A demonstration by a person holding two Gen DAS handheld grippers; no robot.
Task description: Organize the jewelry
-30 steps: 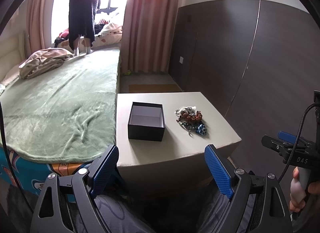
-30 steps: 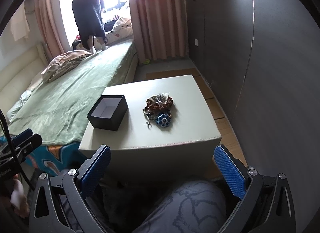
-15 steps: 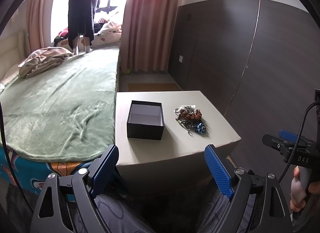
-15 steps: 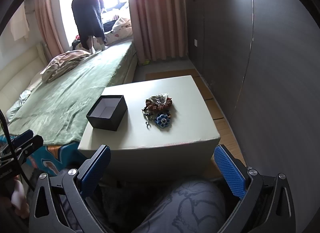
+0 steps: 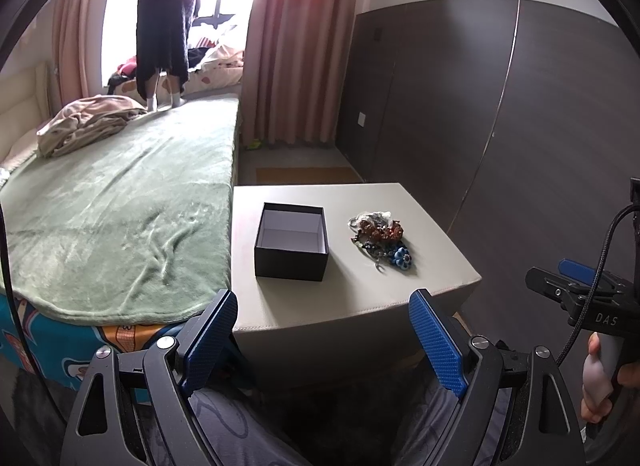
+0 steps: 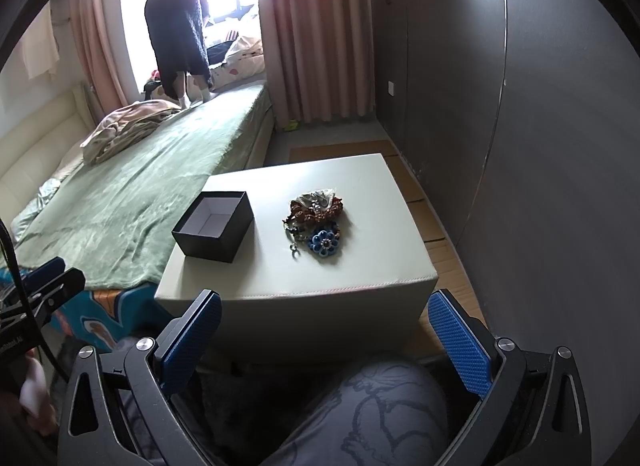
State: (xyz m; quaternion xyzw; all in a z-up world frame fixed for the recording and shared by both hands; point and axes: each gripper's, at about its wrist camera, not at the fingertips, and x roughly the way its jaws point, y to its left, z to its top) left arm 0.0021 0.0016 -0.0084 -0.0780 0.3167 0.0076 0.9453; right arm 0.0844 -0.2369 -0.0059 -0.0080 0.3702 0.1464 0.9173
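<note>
An open black box (image 5: pixel 291 241) with a white inside stands on a beige ottoman (image 5: pixel 352 298). Right of it lies a pile of jewelry (image 5: pixel 380 236) with brown beads and a blue flower piece (image 5: pixel 401 257). The box (image 6: pixel 214 225) and the pile (image 6: pixel 316 219) also show in the right wrist view, with the flower piece (image 6: pixel 325 242) nearest. My left gripper (image 5: pixel 324 326) is open and empty, short of the ottoman's front edge. My right gripper (image 6: pixel 324 330) is open and empty, also short of that edge, above my knee.
A bed with a green blanket (image 5: pixel 120 205) borders the ottoman's left side. A dark wardrobe wall (image 5: pixel 500 125) runs along the right. A person (image 5: pixel 166 33) stands on the bed at the window. The right gripper shows in the left wrist view (image 5: pixel 580 298).
Both grippers have shifted only slightly; the ottoman sits a touch lower in the views. The person at the window has moved a little. The jewelry and box have not moved.
</note>
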